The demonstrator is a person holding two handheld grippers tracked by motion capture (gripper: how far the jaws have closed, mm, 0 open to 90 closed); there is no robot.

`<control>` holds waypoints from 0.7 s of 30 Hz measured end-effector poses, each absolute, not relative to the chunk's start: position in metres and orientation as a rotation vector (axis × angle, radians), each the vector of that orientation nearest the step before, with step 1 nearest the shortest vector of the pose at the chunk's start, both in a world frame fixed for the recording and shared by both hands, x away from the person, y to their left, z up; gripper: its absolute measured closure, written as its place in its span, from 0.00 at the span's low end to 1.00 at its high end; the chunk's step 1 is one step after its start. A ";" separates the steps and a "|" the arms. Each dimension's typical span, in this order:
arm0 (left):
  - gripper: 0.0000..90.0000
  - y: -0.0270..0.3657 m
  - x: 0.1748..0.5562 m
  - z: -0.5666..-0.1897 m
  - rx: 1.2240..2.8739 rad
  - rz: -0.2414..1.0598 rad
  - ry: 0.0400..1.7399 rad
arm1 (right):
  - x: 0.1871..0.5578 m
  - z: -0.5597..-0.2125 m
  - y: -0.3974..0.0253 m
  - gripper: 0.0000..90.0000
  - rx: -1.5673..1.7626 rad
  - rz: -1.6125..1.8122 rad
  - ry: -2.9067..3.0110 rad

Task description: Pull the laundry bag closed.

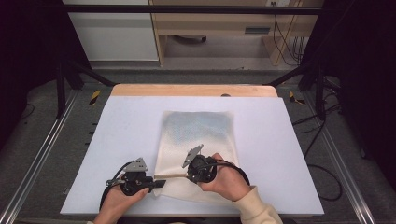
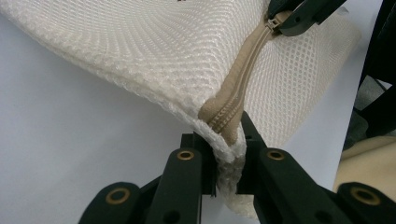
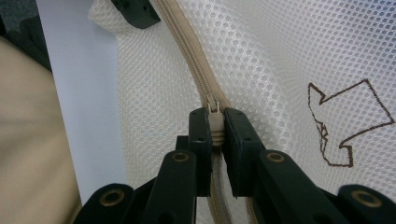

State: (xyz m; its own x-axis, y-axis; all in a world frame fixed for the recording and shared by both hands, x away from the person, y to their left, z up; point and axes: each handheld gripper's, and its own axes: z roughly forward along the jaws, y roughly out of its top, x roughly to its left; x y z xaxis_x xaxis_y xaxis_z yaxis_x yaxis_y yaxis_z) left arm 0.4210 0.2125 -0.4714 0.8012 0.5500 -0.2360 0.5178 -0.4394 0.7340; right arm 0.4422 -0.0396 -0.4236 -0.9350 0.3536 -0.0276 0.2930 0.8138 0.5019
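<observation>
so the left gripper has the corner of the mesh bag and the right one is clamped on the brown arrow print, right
Not quite. The left gripper does pinch the mesh bag at its corner, but the right gripper is clamped on the zipper pull, not the brown arrow print, which lies apart to the side in the right gripper view.

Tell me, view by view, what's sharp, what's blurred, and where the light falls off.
High view: white table evenly lit, surroundings falling into black. Left gripper view: zipper end crisp, mesh bag softening farther off. Right gripper view: zipper pull and brown arrow print sharp; cream sleeve blurred.
</observation>
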 end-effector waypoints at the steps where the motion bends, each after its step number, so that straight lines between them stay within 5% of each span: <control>1: 0.92 0.212 0.421 -0.472 2.124 0.049 0.786 | 0.442 -0.424 -0.040 0.91 0.517 0.765 2.880; 21: 0.92 0.211 0.419 -0.470 2.120 0.065 0.775 | 0.440 -0.421 -0.044 0.91 0.519 0.764 2.870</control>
State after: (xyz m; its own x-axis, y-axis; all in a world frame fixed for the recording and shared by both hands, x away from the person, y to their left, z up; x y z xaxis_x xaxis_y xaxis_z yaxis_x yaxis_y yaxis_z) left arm 0.4189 0.2110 -0.4696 0.8064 0.5486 -0.2210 0.5042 -0.4424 0.7417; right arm 0.4396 -0.0439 -0.4213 -0.9329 0.3585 -0.0328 0.2948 0.8129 0.5022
